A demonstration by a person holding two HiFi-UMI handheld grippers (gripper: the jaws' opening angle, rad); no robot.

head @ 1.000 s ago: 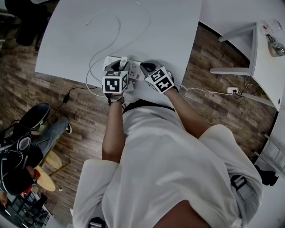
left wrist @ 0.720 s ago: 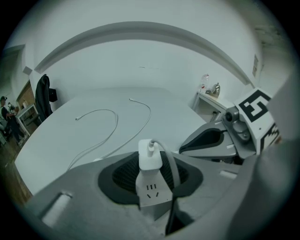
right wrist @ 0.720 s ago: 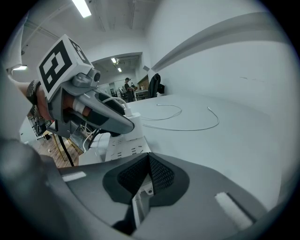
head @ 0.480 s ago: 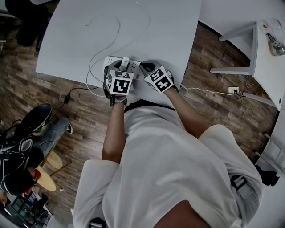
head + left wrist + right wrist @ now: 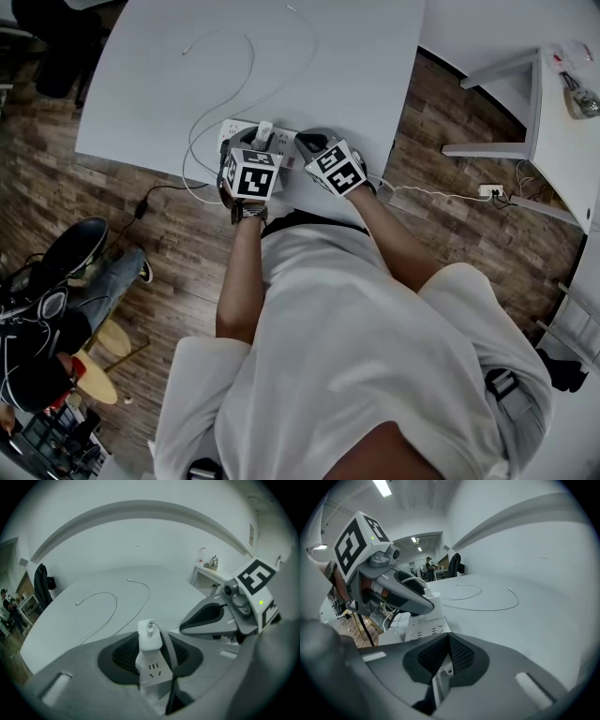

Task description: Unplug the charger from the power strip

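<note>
From a white shirt (image 5: pixel 356 356) the person's forearms are reaching toward twelve o'clock in the head view and are meeting at the near edge of the counter (image 5: pixel 356 75). The power strip (image 5: pixel 234 131) is lying along that edge, at about eleven o'clock from the picture's centre.

The left tongs (image 5: pixel 257 138) are pointing steeply down onto the strip. Their jaws are standing roughly half apart, and the dark pads are pressing on either side of the white charger (image 5: pixel 150 638). The charger is sitting upright in the strip, plugged in, with its lead leaving from the top.

The right tongs (image 5: pixel 449 639) are lying just at three o'clock of the left ones, over the strip's right end. Their pads are meeting at the tips and are gripping nothing I can make out. Whether they are touching the strip, I cannot tell.

Beyond the strip, a thin white cable (image 5: pixel 246 80) is looping across the bare counter toward twelve o'clock.

Around the counter a wooden floor (image 5: pixel 450 159) is showing. A second white table (image 5: pixel 562 141) is standing at two o'clock, and a seated person's legs (image 5: pixel 112 272) are showing at eight o'clock.
</note>
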